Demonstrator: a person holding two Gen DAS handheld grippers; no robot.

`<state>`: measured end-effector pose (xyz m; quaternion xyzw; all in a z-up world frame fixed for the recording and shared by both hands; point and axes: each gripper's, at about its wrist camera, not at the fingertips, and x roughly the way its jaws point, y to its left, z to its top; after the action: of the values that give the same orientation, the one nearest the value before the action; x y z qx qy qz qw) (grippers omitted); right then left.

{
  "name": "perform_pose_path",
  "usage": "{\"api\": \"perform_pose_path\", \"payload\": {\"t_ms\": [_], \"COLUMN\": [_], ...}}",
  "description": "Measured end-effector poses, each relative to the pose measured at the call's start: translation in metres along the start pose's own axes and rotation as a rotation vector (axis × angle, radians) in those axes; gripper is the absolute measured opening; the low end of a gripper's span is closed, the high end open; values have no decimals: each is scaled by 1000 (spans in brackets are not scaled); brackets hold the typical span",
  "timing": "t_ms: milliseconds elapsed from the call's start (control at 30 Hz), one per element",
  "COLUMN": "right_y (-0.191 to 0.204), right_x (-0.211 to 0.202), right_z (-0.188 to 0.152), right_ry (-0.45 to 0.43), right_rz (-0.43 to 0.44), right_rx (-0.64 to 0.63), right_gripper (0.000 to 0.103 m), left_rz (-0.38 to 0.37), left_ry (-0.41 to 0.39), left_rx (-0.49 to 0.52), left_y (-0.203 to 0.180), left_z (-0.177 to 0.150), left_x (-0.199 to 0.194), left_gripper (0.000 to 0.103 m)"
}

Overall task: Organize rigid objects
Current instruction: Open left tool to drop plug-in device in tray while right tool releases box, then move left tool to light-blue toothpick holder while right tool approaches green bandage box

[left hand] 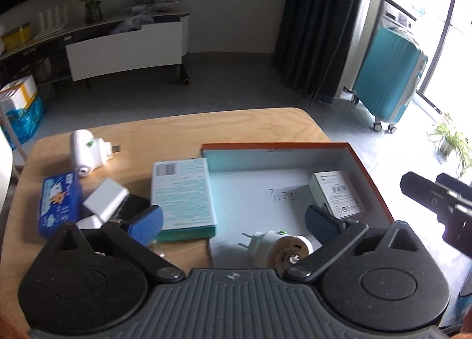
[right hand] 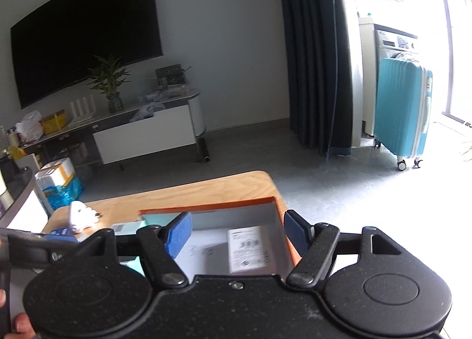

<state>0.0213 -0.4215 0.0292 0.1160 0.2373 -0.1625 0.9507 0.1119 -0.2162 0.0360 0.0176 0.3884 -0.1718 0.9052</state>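
Hovering left tongs (left hand: 233, 222) wide, empty, over white plug (left hand: 277, 246) lying in orange box (left hand: 368, 173) | right tongs (right hand: 236, 234) wide, empty | risk: teal carton (left hand: 183, 197) on worktop (left hand: 250, 123) snagging box wall

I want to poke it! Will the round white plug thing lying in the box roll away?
Probably a little. The white plug lies on its side in the orange box and its body looks round, so it may roll. Its two prongs should stop it quickly. It looks hard, not squishy.
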Motion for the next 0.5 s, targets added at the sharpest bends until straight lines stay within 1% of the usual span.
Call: {"api": "perform_pose_path", "payload": {"t_ms": [67,200,500], "right_y": [8,18,51], "right_x": [-6,-13,-16], "right_z": [-1,-4,-10], "right_ry": [0,6,31], "right_rz": [10,40,89], "right_rx": [-15,-10,-62], "right_gripper": [82,82,82], "left_rz": [15,60,103], "left_ry": [-3,-7,-6], "left_rx": [-16,-16,-39], "left_y": [7,19,43], "left_z": [-1,-9,-22], "left_x": [-7,-16,-30], "left_gripper": [103,103,103]}}
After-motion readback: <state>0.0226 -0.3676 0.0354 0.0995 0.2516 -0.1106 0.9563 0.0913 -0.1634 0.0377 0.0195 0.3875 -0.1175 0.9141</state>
